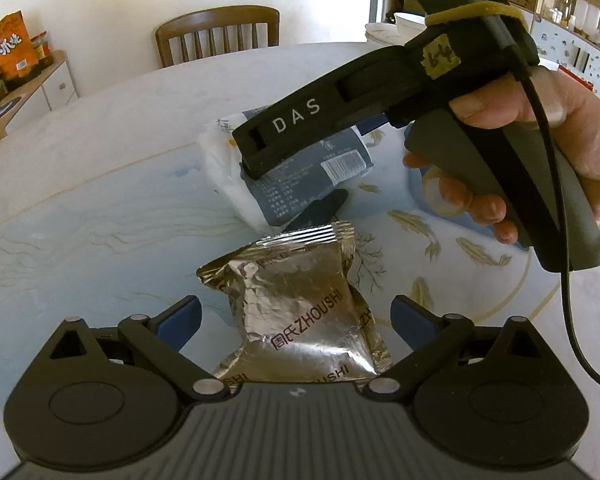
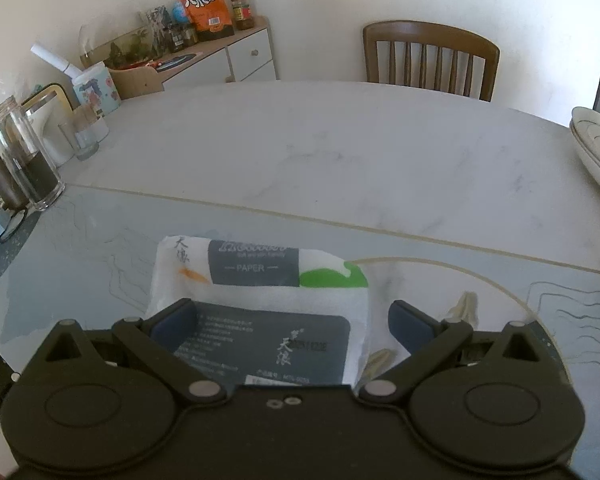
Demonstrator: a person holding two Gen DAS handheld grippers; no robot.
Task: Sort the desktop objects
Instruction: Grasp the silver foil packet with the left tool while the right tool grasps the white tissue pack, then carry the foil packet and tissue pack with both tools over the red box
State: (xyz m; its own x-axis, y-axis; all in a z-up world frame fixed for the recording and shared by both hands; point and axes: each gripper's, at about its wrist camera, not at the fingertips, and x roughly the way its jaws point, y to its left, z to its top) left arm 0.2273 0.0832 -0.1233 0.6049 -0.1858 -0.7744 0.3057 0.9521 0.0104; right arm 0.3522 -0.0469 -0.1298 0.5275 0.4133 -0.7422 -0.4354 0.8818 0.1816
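Your left gripper [image 1: 296,322] has its blue-padded fingers [image 1: 180,316] spread wide, and the silver foil packet [image 1: 296,308] lies flat on the table [image 1: 100,200] between them, touching neither pad. Your right gripper [image 2: 294,320] is likewise released: the white and grey tissue pack [image 2: 260,292] sits between its fingers [image 2: 410,320], close against the left pad and clear of the right one. From the left wrist, that pack [image 1: 236,176] lies just beyond the foil packet. Farther out, stacked white plates [image 2: 596,152] rest at the table's right edge, and a glass jar [image 2: 20,156] with dark contents stands on the left.
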